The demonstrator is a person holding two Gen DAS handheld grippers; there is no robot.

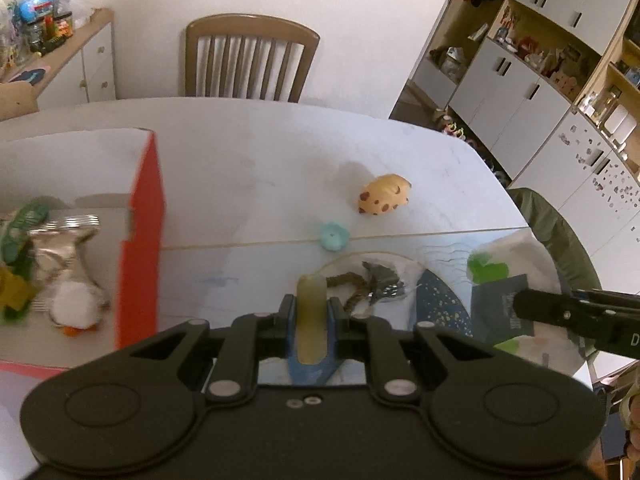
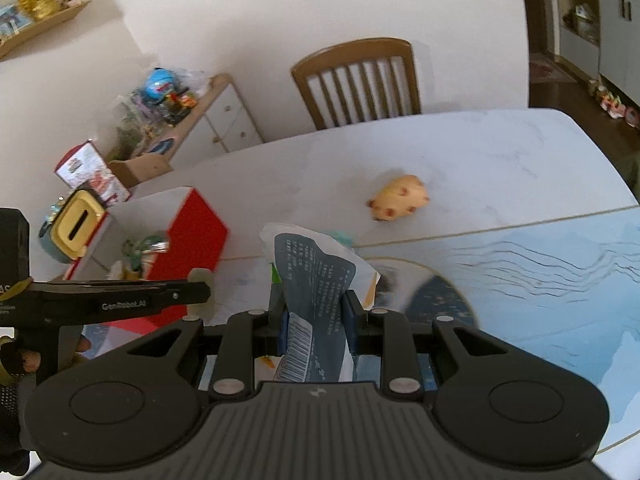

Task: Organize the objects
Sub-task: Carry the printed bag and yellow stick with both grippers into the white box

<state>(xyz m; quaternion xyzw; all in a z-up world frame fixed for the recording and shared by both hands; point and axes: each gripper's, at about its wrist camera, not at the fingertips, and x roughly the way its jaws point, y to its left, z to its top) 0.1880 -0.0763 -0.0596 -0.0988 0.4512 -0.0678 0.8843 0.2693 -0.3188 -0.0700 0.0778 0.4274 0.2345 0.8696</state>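
My left gripper [image 1: 310, 312] has its fingers clamped on a pale yellowish stick [image 1: 310, 320] beside the red box [image 1: 140, 240], while my right gripper [image 2: 314, 320] grips a white-and-blue packet [image 2: 316, 280] above the worktop [image 2: 480, 160].

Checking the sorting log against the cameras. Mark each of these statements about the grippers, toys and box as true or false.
1. The left gripper is shut on a pale yellowish stick. True.
2. The right gripper is open. False: it is shut on a blue-and-white packet.
3. The spotted toy pig lies inside the red box. False: it lies on the table.
4. A penguin toy lies in the red box. True.
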